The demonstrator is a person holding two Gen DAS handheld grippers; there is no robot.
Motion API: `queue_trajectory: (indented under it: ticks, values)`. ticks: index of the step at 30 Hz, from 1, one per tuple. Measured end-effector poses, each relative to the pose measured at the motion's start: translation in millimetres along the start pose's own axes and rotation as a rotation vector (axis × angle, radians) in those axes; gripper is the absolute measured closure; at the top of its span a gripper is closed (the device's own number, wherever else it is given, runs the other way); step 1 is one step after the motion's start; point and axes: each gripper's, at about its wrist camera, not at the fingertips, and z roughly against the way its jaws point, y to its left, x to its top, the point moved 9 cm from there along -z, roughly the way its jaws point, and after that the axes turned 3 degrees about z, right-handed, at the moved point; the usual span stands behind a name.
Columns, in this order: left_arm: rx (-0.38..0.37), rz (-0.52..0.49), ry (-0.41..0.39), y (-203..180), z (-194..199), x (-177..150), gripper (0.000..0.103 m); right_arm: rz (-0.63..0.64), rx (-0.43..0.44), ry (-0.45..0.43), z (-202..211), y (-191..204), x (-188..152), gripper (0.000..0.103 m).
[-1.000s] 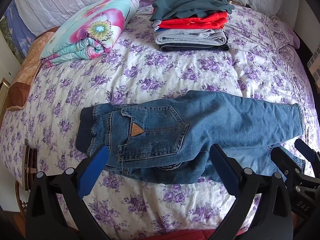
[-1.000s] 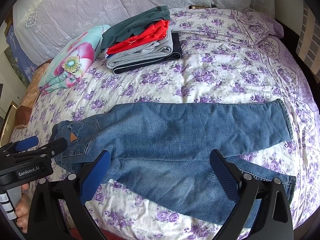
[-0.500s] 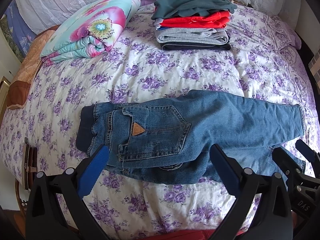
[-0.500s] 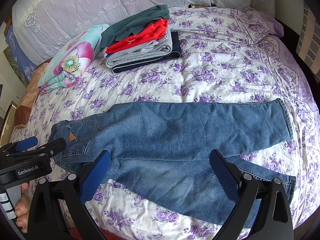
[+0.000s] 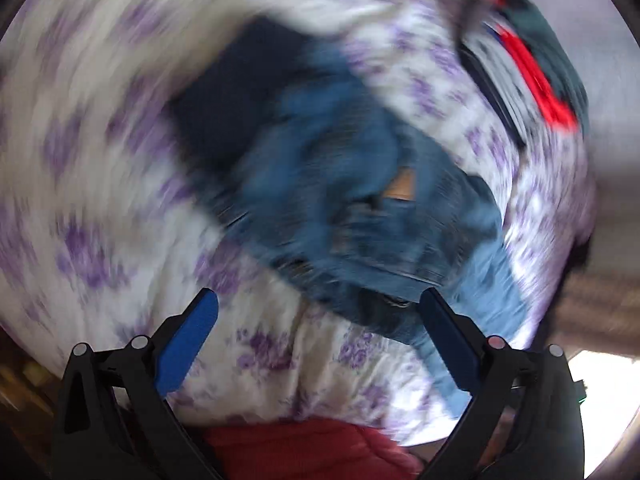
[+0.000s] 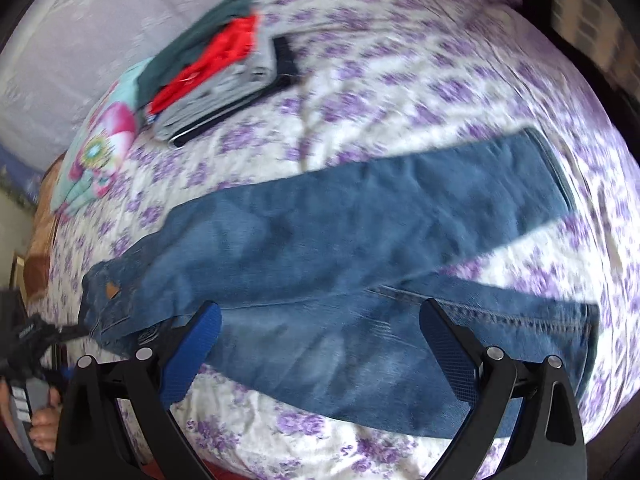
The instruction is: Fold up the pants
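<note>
Jaws on both grippers stand spread wide with nothing between them, as they did half a second ago. What has changed is the left gripper point(image 5: 318, 316): its view, steady before, is now smeared by a fast swing and tilted, so the pile of folded clothes point(image 5: 532, 76) that sat at the top has slid to the upper right. The right gripper point(image 6: 320, 324) view has also tipped and softened, though less.

Blue denim pants point(image 6: 360, 248) lie flat across the bed point(image 6: 400, 92), waistband to the left, the two legs running right and parting into a narrow V, the nearer leg showing a stitched seam. A small tan patch point(image 6: 112, 289) marks the back pocket. Beneath them is a white bedspread printed with purple flowers, lightly creased. Behind sit the stacked garments in teal, red, grey and navy, beside a floral pillow point(image 6: 100, 152) in pink and turquoise.

At the left edge of the right wrist view, the left gripper appears only as a dark blurred shape near the waistband, with part of the person's left hand point(image 6: 44, 428) below it; whether it touches the denim cannot be told. In the left wrist view, pant details are mostly lost to blur, and a red fabric point(image 5: 304, 448) at the bottom edge is cut off.
</note>
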Motion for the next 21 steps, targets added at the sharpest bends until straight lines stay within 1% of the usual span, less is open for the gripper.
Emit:
queue_trajectory:
  ticks: [2,3,4,5,8,10,12,14,15,17,18,19,21]
  values:
    - [-0.085,0.147,0.064,25.7,-9.8,-2.7,0.005,-0.065,0.029,0.029,-5.2,-10.0,-5.8,0.004]
    - [-0.107,0.180,0.078,31.4,-13.4,-3.5,0.005,-0.095,0.051,0.046,-8.6,-12.1,-8.5,0.004]
    - [-0.119,0.191,0.084,31.7,-15.2,-3.9,0.005,-0.122,0.078,0.064,-12.1,-12.8,-10.7,0.004]
    - [-0.130,0.186,0.088,28.7,-16.6,-4.8,0.005,-0.149,0.105,0.082,-15.8,-12.3,-12.2,0.004]
    - [-0.195,0.114,0.084,0.6,-14.6,0.3,0.005,-0.227,0.171,0.115,-22.3,-10.1,-14.9,0.004]
    - [-0.223,0.085,0.071,-19.9,-11.1,8.0,0.005,-0.264,0.190,0.121,-23.1,-9.7,-15.6,0.004]
    - [-0.230,0.080,0.060,-33.3,-11.6,17.2,0.005,-0.279,0.196,0.114,-23.4,-9.9,-12.7,0.004]
    - [-0.223,0.088,0.068,-38.8,-16.0,23.1,0.006,-0.282,0.199,0.102,-22.5,-10.4,-9.7,0.004]
    - [-0.231,0.105,0.077,-41.4,-17.6,24.4,0.011,-0.282,0.199,0.094,-20.6,-11.4,-8.8,0.004]
    - [-0.209,0.111,0.073,-41.2,-17.1,27.7,0.021,-0.283,0.196,0.074,-18.3,-14.2,-6.1,0.004]
    - [-0.177,0.091,0.060,-39.9,-16.1,31.0,0.034,-0.286,0.194,0.062,-17.2,-17.0,-4.6,0.004]
    - [-0.157,0.079,0.048,-38.0,-13.7,33.1,0.040,-0.290,0.191,0.053,-16.6,-19.4,-3.6,0.004]
    - [-0.141,0.065,0.029,-36.8,-8.6,35.5,0.058,-0.303,0.182,0.040,-17.4,-24.8,-1.2,0.004]
